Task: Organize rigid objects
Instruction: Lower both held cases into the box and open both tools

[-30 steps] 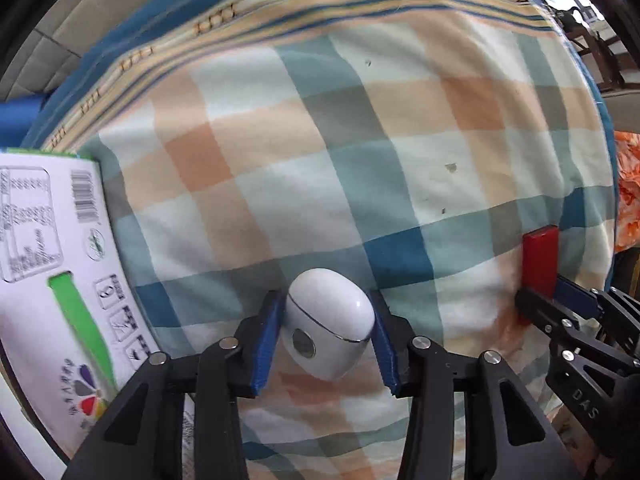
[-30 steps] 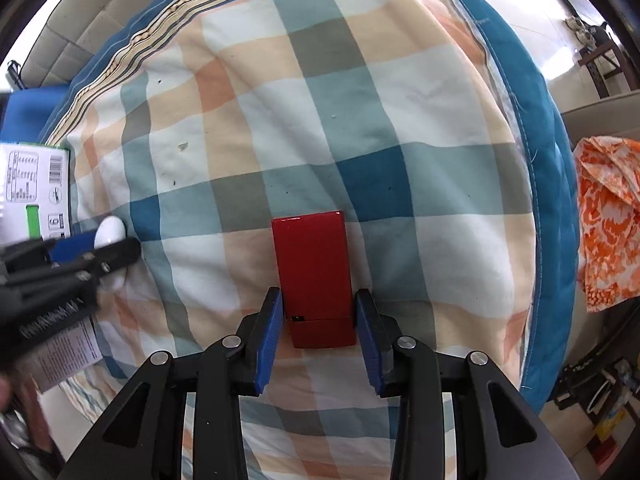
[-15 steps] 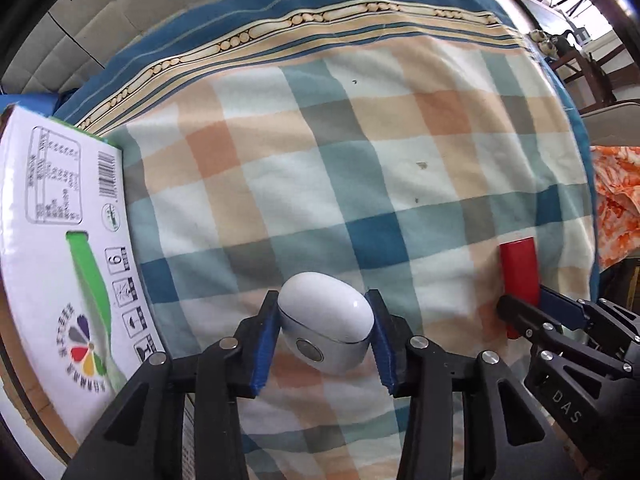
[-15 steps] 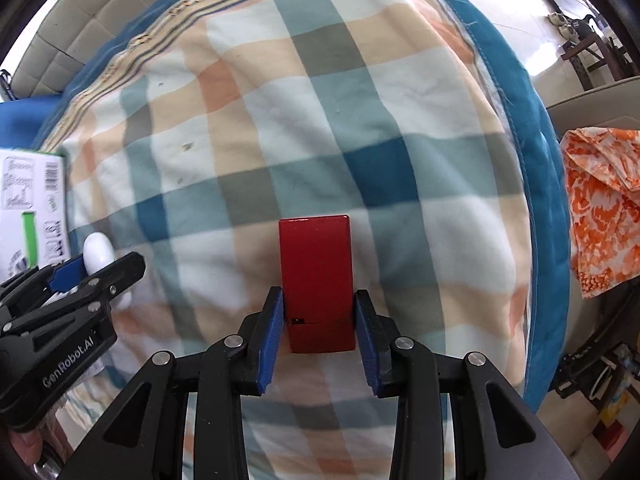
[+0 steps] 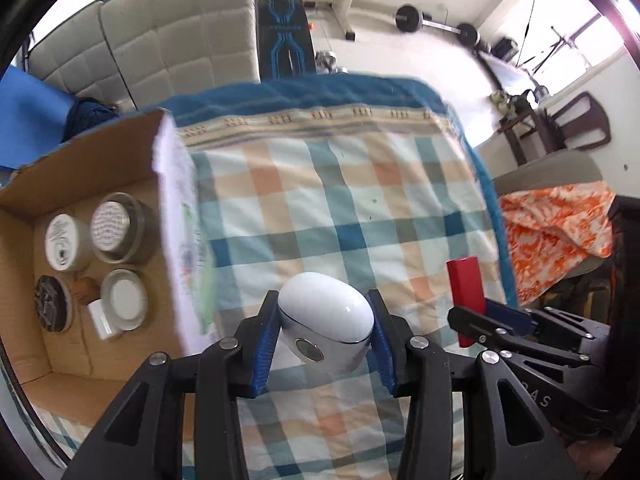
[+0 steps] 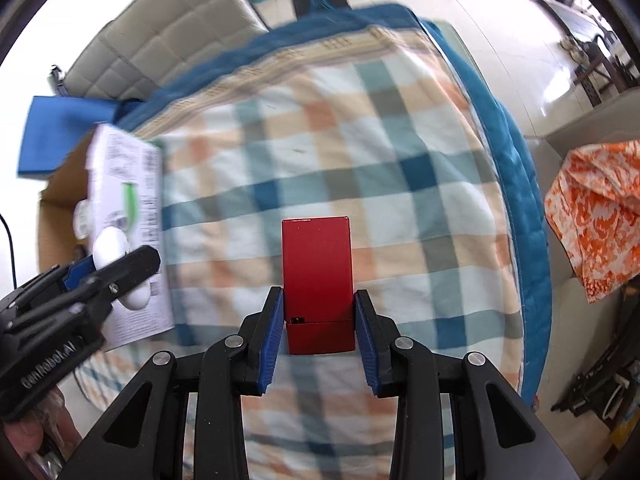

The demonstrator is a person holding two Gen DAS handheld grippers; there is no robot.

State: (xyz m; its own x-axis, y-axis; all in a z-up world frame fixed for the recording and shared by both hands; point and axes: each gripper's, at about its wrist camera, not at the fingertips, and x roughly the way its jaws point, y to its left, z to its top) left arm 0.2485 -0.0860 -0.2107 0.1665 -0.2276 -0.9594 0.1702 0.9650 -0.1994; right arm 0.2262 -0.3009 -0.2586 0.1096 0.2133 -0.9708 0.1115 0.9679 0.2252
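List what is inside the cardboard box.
The cardboard box holds four round lidded jars, a small white block and a small brown item. Its near right corner is hidden behind the printed wall.

Daylight strong from window at upper right; floor glare blown out; checked blanket motion-blurred, worst in right wrist view; fisheye bending and dark vignette at all edges.

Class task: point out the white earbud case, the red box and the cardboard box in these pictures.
white earbud case (image 5: 326,322): left wrist view, on its glossy lid.
red box (image 6: 317,276): right wrist view, on its broad top face.
cardboard box (image 5: 24,216): left wrist view, on its inner left wall.
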